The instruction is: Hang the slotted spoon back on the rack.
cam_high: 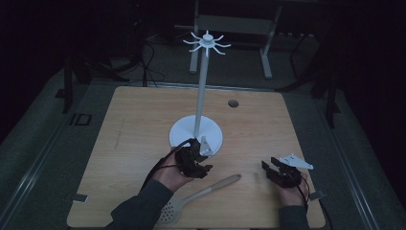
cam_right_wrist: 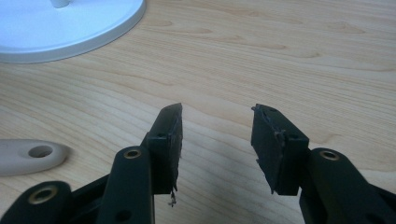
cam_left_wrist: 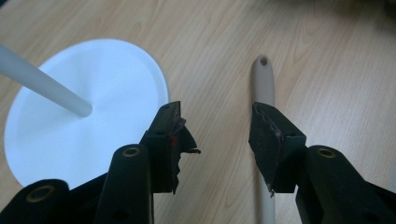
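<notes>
A beige slotted spoon (cam_high: 201, 195) lies flat near the table's front edge, its handle pointing up and to the right. My left gripper (cam_high: 203, 165) hovers just left of the handle end, beside the white stand's round base (cam_high: 213, 132). In the left gripper view my left gripper (cam_left_wrist: 217, 126) is open with bare wood between the jaws, and the spoon handle (cam_left_wrist: 264, 79) runs under the right-hand jaw. My right gripper (cam_high: 268, 170) rests at the front right, and in its own view my right gripper (cam_right_wrist: 217, 123) is open over bare wood. The handle's holed tip (cam_right_wrist: 28, 156) lies off to its left.
The stand's thin white pole (cam_high: 201, 91) rises from the base to a crown of curved hooks (cam_high: 207, 43). A small round hole (cam_high: 233, 103) sits in the tabletop at the back. Dark floor, cables and a metal frame lie beyond the table.
</notes>
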